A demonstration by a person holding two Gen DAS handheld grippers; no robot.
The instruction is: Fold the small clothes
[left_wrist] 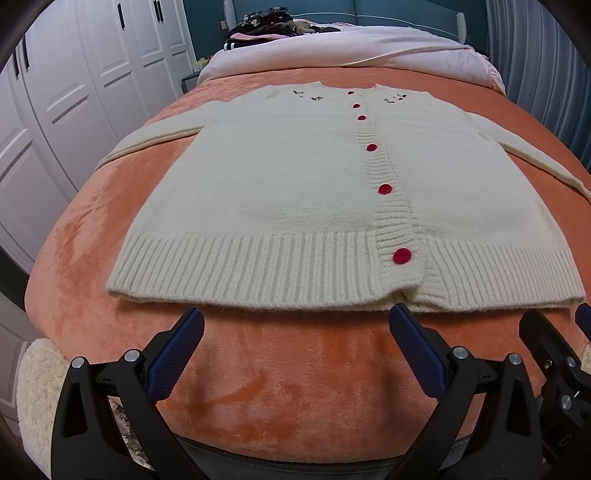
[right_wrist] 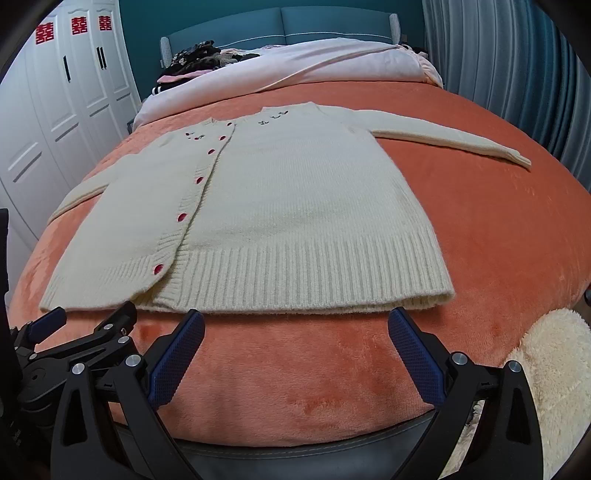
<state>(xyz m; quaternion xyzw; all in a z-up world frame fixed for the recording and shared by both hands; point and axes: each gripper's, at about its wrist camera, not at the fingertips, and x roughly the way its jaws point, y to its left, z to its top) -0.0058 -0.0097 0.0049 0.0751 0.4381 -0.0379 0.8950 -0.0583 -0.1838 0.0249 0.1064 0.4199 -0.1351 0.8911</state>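
Note:
A cream knitted cardigan [left_wrist: 280, 173] with red buttons [left_wrist: 402, 256] lies flat and face up on the orange blanket [left_wrist: 258, 387], both sleeves spread out to the sides. The same cardigan [right_wrist: 295, 206] fills the right wrist view, its right sleeve [right_wrist: 454, 142] stretched out. My left gripper [left_wrist: 297, 321] hovers open just short of the ribbed hem, left of the button band. My right gripper [right_wrist: 295, 321] is open too, just short of the hem near its right part. Neither holds anything. The right gripper's fingers [left_wrist: 543, 332] show at the right edge of the left wrist view.
The bed carries a pale pink duvet [left_wrist: 354, 48] and a pile of dark clothes [left_wrist: 266, 24] at the headboard end. White wardrobe doors [left_wrist: 74, 92] stand to the left, curtains [right_wrist: 517, 74] to the right. A fluffy cream item [right_wrist: 554, 369] lies at the bed's near corner.

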